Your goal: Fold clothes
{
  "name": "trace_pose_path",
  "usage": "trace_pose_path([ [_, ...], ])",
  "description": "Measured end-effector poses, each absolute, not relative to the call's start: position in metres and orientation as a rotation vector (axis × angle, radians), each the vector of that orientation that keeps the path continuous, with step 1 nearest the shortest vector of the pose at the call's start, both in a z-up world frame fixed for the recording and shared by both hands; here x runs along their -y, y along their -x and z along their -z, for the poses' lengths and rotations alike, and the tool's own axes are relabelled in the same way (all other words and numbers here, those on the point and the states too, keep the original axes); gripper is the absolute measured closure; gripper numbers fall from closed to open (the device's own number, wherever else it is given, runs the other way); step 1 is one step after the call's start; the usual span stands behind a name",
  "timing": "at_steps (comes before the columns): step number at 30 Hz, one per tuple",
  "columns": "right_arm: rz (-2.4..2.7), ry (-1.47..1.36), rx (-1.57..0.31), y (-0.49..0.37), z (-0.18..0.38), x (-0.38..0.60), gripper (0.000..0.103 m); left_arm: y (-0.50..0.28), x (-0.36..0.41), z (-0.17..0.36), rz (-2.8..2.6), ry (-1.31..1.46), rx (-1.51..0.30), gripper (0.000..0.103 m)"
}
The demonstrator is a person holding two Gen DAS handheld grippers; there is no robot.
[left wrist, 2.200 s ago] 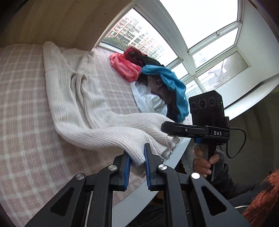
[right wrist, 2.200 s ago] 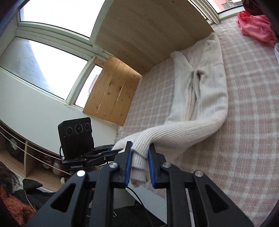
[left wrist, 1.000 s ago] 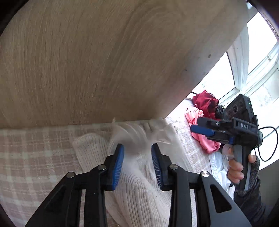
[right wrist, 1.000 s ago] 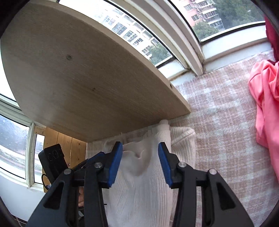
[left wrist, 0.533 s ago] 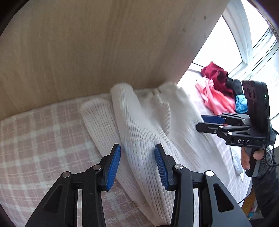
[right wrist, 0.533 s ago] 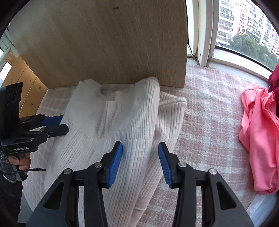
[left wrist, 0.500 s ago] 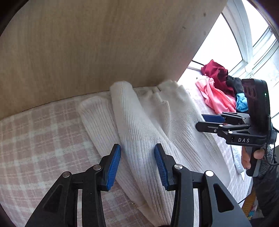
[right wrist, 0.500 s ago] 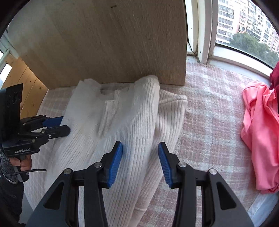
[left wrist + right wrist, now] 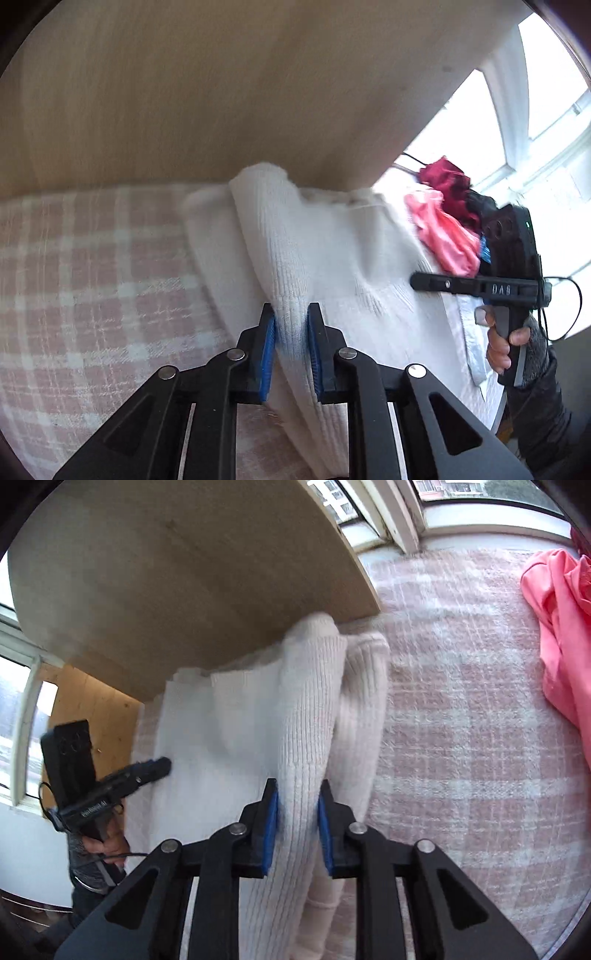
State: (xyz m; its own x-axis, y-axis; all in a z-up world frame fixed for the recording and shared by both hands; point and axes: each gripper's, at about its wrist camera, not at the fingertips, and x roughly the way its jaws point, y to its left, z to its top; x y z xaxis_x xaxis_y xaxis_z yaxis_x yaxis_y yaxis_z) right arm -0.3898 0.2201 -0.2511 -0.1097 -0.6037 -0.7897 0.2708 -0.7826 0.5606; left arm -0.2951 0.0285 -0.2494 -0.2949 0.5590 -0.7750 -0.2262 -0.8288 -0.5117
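Against the pale wooden panel [image 9: 207, 92] at the far edge of the pink-and-white checked blanket [image 9: 85, 266], the cream ribbed-knit sweater [image 9: 332, 251] lies stretched toward the person, both long sleeves laid lengthwise over its body. The left gripper [image 9: 290, 341] has just been closing its blue-padded jaws, and they now pinch the raised ridge of one sleeve; the right gripper [image 9: 297, 821] has likewise just been closing on the other sleeve's ridge, knit pressed between its pads. A heap of unfolded clothes, salmon-pink [image 9: 443, 240] and dark red [image 9: 445, 177] among them, waits well apart by the window. The step in hand looks like gathering the sleeve folds so the garment can be doubled over. To do that well, both grips should catch sleeve and body layers together rather than only the top rib, the two hands should lift level with one another, and the cloth should be carried evenly so the folded edge lands straight and the sleeves do not slide out sideways.
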Motion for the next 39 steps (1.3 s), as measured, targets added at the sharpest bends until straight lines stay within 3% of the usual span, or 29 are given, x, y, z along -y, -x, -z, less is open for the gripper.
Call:
trace_pose_path([
  [2, 1.975, -1.577, 0.298, 0.388, 0.244, -0.219, 0.074, 0.296, -0.023, 0.252, -2.134, 1.474, 0.460, 0.080],
  [8, 2.209, -1.307, -0.022, 0.369, 0.185, -0.195, 0.074, 0.290, -0.025, 0.210, -2.256, 1.333, 0.341, 0.082],
  [11, 2.154, -1.292, -0.037, 0.386, 0.189, -0.177, 0.074, 0.301, -0.039, 0.202, -2.239, 1.267, 0.290, 0.082],
  [15, 2.105, -1.406, -0.028, 0.399, 0.221, -0.152, 0.074, 0.326, -0.055, 0.231, -2.216, 1.346, 0.242, 0.081],
  [17, 2.089, -1.402, 0.011, 0.399, 0.227, -0.161, 0.074, 0.329, -0.050, 0.242, -2.231, 1.355, 0.223, 0.085],
  [21, 2.095, -1.408, 0.130, 0.398, 0.210, -0.183, 0.074, 0.326, -0.031, 0.239, -2.246, 1.349, 0.326, 0.088],
  [23, 2.166, -1.387, 0.169, 0.393, 0.196, -0.201, 0.072, 0.321, -0.021, 0.230, -2.295, 1.359, 0.356, 0.079],
  [25, 2.260, -1.382, 0.136, 0.389, 0.188, -0.212, 0.054, 0.315, -0.012, 0.225, -2.331, 1.362, 0.365, 0.054],
  [26, 2.298, -1.376, 0.103, 0.388, 0.185, -0.218, 0.048, 0.313, -0.008, 0.222, -2.339, 1.366, 0.373, 0.054],
  [29, 2.321, -1.408, 0.038, 0.390, 0.187, -0.215, 0.048, 0.312, -0.009, 0.220, -2.361, 1.389, 0.362, 0.054],
  [33, 2.238, -1.459, 0.121, 0.399, 0.193, -0.198, 0.048, 0.320, -0.028, 0.222, -2.350, 1.431, 0.355, 0.054],
  [39, 2.303, -1.510, -0.094, 0.401, 0.199, -0.174, 0.048, 0.328, -0.045, 0.225, -2.428, 1.480, 0.252, 0.052],
])
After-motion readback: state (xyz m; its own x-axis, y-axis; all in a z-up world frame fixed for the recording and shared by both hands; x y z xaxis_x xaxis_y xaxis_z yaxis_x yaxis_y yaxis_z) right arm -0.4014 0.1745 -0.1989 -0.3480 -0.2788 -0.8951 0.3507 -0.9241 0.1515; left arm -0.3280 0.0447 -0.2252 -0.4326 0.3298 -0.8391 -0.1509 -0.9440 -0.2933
